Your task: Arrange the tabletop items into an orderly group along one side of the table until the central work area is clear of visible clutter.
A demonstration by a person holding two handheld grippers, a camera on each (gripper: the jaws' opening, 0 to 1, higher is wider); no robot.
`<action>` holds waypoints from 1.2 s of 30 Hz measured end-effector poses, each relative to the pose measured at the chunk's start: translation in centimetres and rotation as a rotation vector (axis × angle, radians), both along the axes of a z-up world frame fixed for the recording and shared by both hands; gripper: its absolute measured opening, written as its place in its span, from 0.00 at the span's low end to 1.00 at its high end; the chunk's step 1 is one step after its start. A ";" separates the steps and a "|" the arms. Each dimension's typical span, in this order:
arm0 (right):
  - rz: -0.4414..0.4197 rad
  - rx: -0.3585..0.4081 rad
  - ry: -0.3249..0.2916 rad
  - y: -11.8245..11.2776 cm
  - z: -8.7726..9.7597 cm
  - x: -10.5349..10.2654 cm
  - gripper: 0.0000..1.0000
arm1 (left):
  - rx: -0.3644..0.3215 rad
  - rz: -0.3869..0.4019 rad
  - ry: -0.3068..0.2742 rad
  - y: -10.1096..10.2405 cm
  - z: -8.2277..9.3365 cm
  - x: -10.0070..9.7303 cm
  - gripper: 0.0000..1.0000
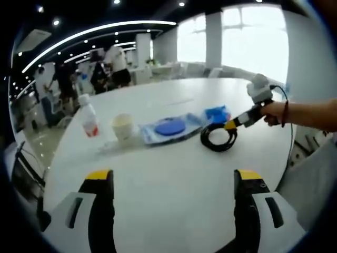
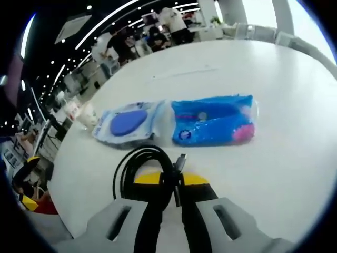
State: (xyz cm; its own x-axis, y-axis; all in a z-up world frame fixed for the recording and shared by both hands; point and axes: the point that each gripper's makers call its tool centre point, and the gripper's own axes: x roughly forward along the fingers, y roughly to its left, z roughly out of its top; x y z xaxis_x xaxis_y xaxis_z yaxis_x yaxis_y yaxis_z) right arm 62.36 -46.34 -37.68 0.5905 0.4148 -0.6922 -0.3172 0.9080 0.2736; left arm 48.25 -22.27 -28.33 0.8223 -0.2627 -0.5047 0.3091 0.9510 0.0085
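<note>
Right tool (image 2: 167, 182) is clamping the coiled black cable (image 2: 145, 166), bringing it beside the blue packets (image 2: 213, 120) to tighten the row. Left tool (image 1: 174, 182) is hanging open over bare white tabletop (image 1: 174, 153), holding nothing.

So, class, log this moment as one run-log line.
phase: gathering | right tool: shut on black cable coil | left tool: open, holding nothing | bottle, cup, blue packets: on table

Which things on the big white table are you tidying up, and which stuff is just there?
Tidying up:
black cable coil, held in the right gripper
blue tissue pack
packet with a blue disc
paper cup
bottle

Just there:
the people and chairs behind the table
</note>
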 end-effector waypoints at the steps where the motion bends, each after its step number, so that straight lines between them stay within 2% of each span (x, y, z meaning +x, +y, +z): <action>1: 0.000 -0.006 -0.001 -0.1 -0.1 0.0 0.12 | 0.003 0.000 0.001 0.0 0.0 0.0 0.91; 7: -0.006 -0.041 -0.027 -0.5 -0.6 0.1 0.12 | 0.005 0.005 0.003 0.1 -0.1 0.0 0.91; 10: -0.035 -0.017 -0.070 -0.8 -0.2 0.8 0.02 | 0.006 0.007 0.005 0.2 -0.1 0.0 0.91; 11: -0.037 -0.017 -0.068 -0.8 -0.2 0.9 0.03 | 0.007 0.008 0.006 0.2 -0.1 0.0 0.91; 15: -0.046 -0.040 -0.092 -1.0 -0.2 1.4 0.19 | 0.011 0.009 0.006 0.2 -0.1 0.0 0.91; 19: -0.050 -0.044 -0.107 -1.1 0.2 1.4 0.26 | 0.010 0.017 0.003 0.4 -0.1 0.0 0.91; 24: -0.050 -0.033 -0.117 -0.7 0.7 1.0 0.41 | 0.012 0.019 0.002 0.5 0.0 0.1 0.92; 29: -0.018 0.007 -0.143 0.3 1.6 0.4 0.53 | 0.015 0.018 -0.005 0.5 0.1 0.1 0.92; 36: 0.055 0.048 -0.209 2.0 3.3 -0.7 0.70 | 0.017 0.020 -0.007 0.5 0.1 0.1 0.93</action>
State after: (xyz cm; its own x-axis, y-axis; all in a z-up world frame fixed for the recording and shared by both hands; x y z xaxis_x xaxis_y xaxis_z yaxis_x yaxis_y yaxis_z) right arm 61.66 -44.33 -34.39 0.6945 0.4797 -0.5363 -0.4202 0.8754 0.2389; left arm 48.39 -21.76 -28.23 0.8308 -0.2372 -0.5035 0.2896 0.9568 0.0271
